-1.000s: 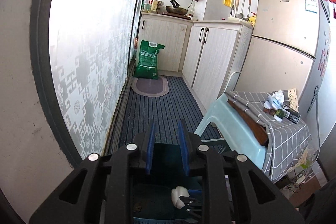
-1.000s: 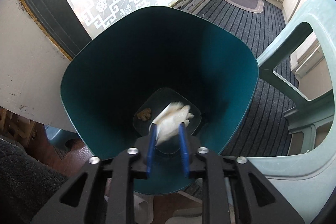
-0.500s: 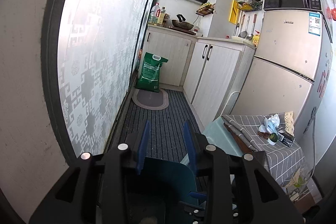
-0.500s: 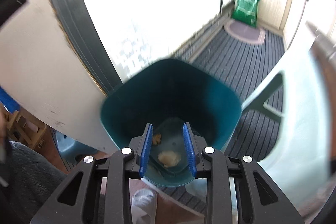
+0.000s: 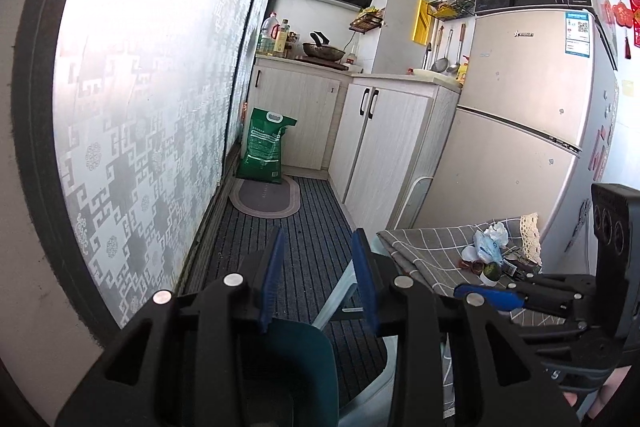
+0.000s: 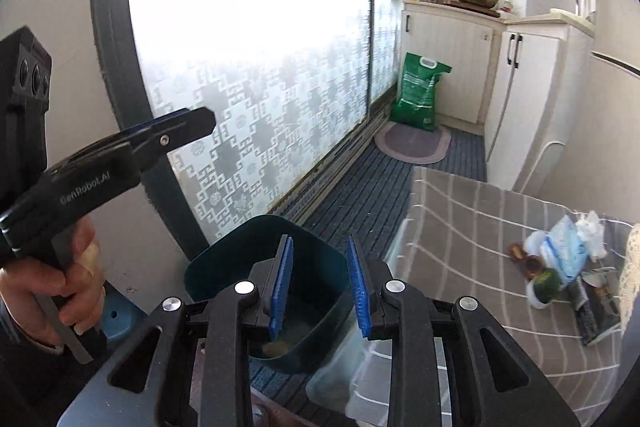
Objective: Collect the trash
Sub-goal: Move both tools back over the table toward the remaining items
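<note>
A teal bin [image 6: 240, 247] stands on the floor beside the cloth-covered table [image 6: 460, 227], with a tan scrap [image 6: 276, 347] on its bottom. My right gripper [image 6: 319, 243] hovers high over the bin, open, with nothing between its blue pads. Above the bin's near rim [image 5: 304, 355] my left gripper [image 5: 318, 239] has its jaws opening and nothing between them. It also shows at the left of the right wrist view [image 6: 200, 119], held by a hand [image 6: 60, 287]. On the table lie crumpled plastic bags [image 6: 568, 247], dark wrappers [image 6: 592, 311] and a small green-topped pot [image 6: 544, 285].
A pale green plastic chair [image 5: 340, 291] stands between bin and table. Patterned frosted glass [image 6: 260, 147] runs along the left. Farther off are a green sack [image 5: 264, 151], an oval mat [image 5: 266, 197], white cabinets [image 5: 384, 147] and a fridge [image 5: 520, 147].
The right gripper let a white paper wad fall into the bin, then rose well above it. The left gripper's jaws widened and it lifted away from the bin.
</note>
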`<state>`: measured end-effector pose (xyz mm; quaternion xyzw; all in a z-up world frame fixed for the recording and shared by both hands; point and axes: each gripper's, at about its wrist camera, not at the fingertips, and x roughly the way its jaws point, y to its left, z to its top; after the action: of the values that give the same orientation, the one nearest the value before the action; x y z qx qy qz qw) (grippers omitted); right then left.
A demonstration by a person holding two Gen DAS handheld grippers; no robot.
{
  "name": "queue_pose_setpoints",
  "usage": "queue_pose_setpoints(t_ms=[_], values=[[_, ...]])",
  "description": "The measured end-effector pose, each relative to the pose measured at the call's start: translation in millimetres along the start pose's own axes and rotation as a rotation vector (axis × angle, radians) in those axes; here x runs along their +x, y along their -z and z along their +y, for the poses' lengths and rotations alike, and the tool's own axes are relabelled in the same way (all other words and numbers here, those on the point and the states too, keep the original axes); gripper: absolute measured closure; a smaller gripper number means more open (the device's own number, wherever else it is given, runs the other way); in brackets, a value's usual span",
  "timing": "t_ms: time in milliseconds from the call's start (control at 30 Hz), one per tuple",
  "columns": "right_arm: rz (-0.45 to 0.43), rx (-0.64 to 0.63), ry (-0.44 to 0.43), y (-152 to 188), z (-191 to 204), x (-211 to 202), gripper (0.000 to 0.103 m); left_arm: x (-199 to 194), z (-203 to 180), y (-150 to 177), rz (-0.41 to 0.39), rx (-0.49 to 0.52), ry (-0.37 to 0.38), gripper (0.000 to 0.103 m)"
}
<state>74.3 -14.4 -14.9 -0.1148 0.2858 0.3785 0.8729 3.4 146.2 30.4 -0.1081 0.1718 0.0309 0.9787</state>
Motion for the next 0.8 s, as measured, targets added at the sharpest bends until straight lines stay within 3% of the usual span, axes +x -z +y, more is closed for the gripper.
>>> queue_pose_setpoints(t_ms=[333,800], values=[[-0.029,0.106,0.134,24.1,-85.5,-48.7,0.075,39.7,-72.8,13.9,0.09,0.135,0.075,0.064],[-0.03,0.187,0.162,65.0,-150.8,-80.7,0.075,83.4,-157.9,29.6,0.171,0.24,0.177,0.065]])
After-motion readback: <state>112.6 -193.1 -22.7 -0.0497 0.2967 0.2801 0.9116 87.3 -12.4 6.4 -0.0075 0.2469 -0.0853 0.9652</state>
